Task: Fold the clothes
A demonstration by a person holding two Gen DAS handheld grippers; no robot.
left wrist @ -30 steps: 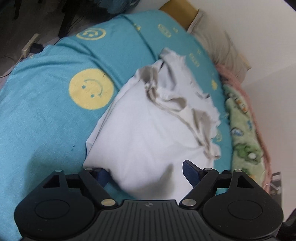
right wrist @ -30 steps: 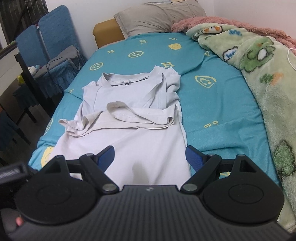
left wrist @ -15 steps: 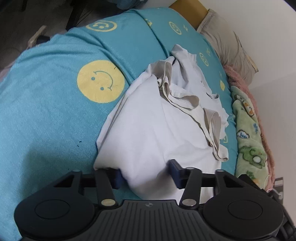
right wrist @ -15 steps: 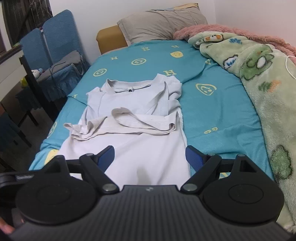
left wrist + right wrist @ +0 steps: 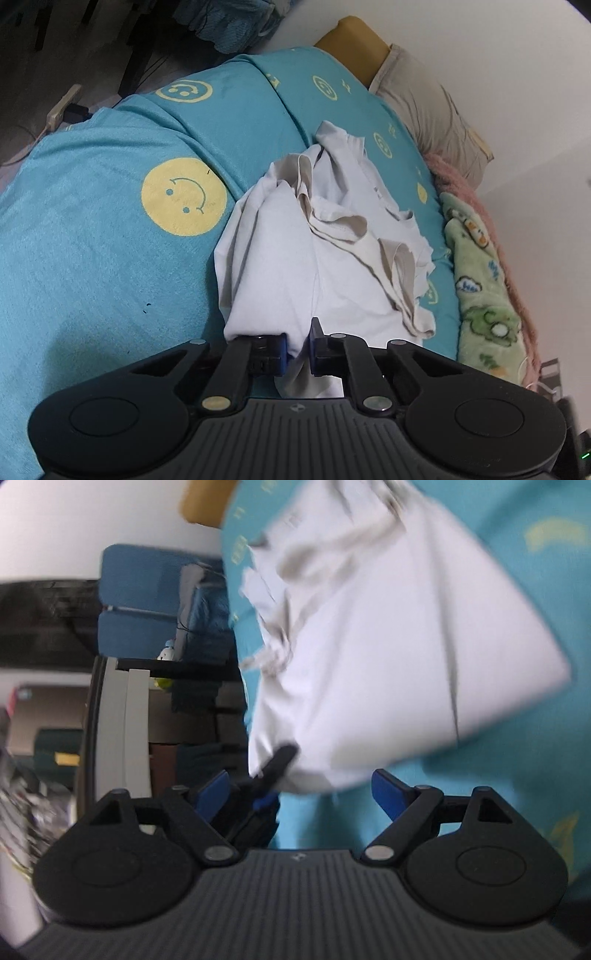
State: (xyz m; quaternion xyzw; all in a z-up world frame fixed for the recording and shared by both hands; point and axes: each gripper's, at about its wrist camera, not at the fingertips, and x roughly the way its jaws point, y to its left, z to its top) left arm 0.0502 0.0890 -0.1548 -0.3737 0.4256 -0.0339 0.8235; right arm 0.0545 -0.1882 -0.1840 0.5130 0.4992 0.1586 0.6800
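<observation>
One white T-shirt (image 5: pixel 332 266) lies partly folded on a teal bed (image 5: pixel 92 258), its near hem at the mattress edge. The left claw (image 5: pixel 297 347) is closing, blue pads pinching the hem corner. The right claw (image 5: pixel 299 794), blurred, stands wide open just short of the hem. One pillow (image 5: pixel 432 107) and one green blanket (image 5: pixel 484 288) border open sheet.

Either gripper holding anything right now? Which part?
Left gripper: jaws closing on the white shirt, with its near bottom hem corner pinched between them. Right gripper: jaws wide open, holding nothing.
</observation>
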